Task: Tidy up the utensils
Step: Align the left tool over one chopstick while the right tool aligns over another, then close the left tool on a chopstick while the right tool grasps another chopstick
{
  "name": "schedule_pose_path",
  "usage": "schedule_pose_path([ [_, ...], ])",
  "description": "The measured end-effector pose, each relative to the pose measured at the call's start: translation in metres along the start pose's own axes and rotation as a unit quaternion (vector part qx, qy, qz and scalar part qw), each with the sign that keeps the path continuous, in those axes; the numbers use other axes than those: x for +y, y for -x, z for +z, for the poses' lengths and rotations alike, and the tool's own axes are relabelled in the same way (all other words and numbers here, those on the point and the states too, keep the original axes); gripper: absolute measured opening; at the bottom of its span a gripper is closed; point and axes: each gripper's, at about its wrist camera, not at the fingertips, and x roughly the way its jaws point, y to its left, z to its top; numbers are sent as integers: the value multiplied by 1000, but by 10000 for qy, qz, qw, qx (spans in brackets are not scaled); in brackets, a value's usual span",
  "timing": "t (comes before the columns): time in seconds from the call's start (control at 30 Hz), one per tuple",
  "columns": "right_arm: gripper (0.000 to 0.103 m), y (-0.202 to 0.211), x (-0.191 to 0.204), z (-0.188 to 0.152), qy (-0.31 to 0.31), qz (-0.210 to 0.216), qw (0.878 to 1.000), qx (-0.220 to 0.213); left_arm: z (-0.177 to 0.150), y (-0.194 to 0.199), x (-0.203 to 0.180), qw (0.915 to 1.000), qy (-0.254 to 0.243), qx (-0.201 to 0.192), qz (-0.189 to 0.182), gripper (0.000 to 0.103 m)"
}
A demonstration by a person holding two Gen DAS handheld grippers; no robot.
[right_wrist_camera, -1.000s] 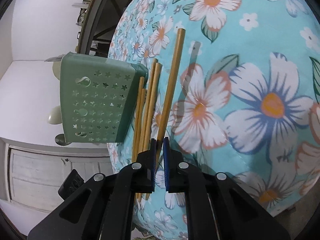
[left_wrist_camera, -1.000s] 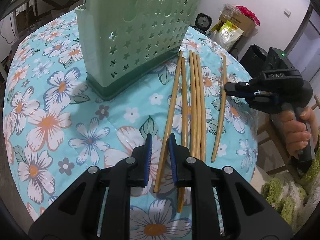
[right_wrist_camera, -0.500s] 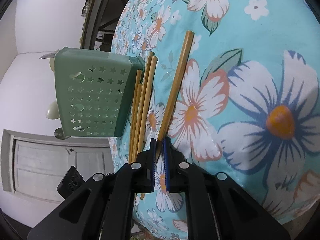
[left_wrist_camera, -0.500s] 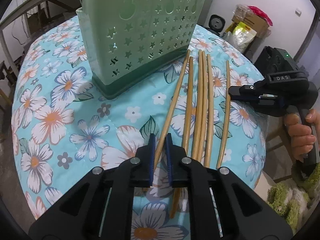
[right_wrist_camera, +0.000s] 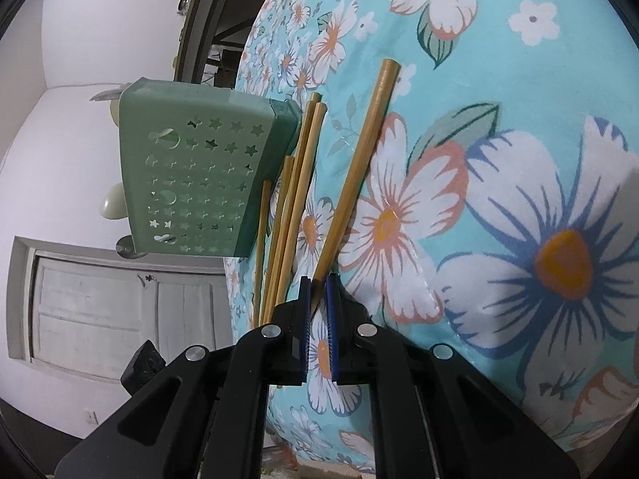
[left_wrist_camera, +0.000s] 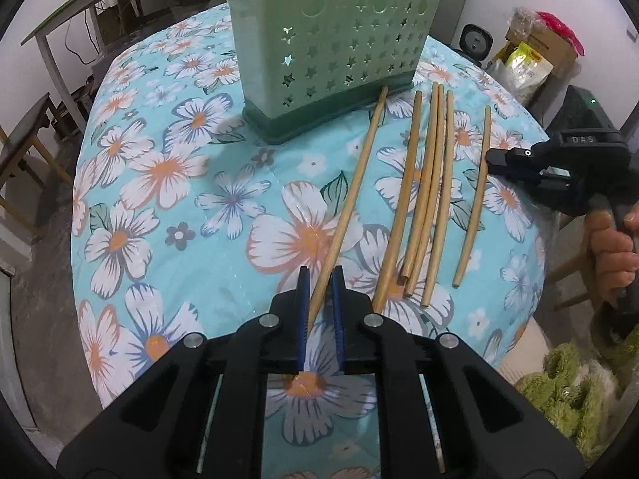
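A pale green star-punched utensil caddy (left_wrist_camera: 339, 40) (right_wrist_camera: 191, 175) stands on the floral tablecloth (left_wrist_camera: 179, 159). Several bamboo chopsticks (left_wrist_camera: 431, 183) lie in a row to its right. My left gripper (left_wrist_camera: 320, 279) is shut on the near end of the leftmost chopstick (left_wrist_camera: 355, 183), which is angled away from the row with its far end by the caddy's base. My right gripper (left_wrist_camera: 490, 155) (right_wrist_camera: 318, 283) is shut on the rightmost chopstick (left_wrist_camera: 473, 207) (right_wrist_camera: 359, 159). A hand (left_wrist_camera: 611, 255) holds the right gripper's grip off the table's right edge.
The round table's edge curves close on the near and right sides. A cardboard box with bags (left_wrist_camera: 535, 52) and a black round device (left_wrist_camera: 475, 42) sit beyond the far right. A green fuzzy cloth (left_wrist_camera: 567, 391) lies at the lower right, and a desk (left_wrist_camera: 100, 4) stands at the back left.
My left gripper closed on the leftmost chopstick and drew its near end left, away from the row. The right gripper stayed shut on its chopstick and turned a little.
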Motion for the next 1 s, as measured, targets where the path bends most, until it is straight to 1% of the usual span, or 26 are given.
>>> schedule_pose_path([
  [0.1, 11, 3, 5, 1, 121, -81, 9999, -7, 8, 0, -3, 9999, -99, -5, 66, 11],
  [0.13, 15, 5, 6, 2, 130, -70, 9999, -21, 12, 0, -3, 9999, -126, -12, 67, 11],
  [0.17, 18, 7, 6, 3, 128, -63, 9999, -43, 16, 0, -4, 9999, -133, -11, 60, 11],
  [0.23, 23, 15, 6, 5, 153, -122, 9996, -192, 25, 0, -4, 9999, -114, -37, 7, 11],
  [0.3, 26, 20, 9, 8, 245, -287, 9987, -337, 36, -1, -5, 9999, -140, -49, -59, 11],
  [0.37, 28, 22, 10, 12, 274, -347, 9982, -412, 46, -4, -9, 9997, -221, -46, -90, 12],
  [0.43, 29, 23, 9, 17, 256, -382, 9978, -468, 54, -8, -14, 9994, -307, -37, -140, 20],
  [0.47, 29, 23, 9, 20, 247, -390, 9977, -486, 59, -12, -16, 9992, -363, -32, -152, 22],
  [0.63, 29, 19, 11, 31, 196, -445, 9972, -567, 77, -32, -21, 9990, -401, 101, -185, 22],
  [0.8, 29, 15, 12, 37, 131, -460, 9967, -658, 93, -46, -29, 9984, -509, 127, -192, 22],
  [0.87, 26, 16, 12, 39, 99, -522, 9959, -730, 99, -51, -32, 9984, -509, 138, -202, 22],
  [0.93, 17, 14, 10, 40, 0, -584, 9950, -808, 102, -55, -35, 9985, -503, 142, -178, 21],
  [0.97, 13, 15, 9, 40, -51, -598, 9946, -850, 103, -57, -36, 9985, -499, 135, -174, 17],
  [1.0, 11, 15, 6, 40, -100, -628, 9939, -899, 102, -58, -36, 9986, -481, 136, -195, 15],
])
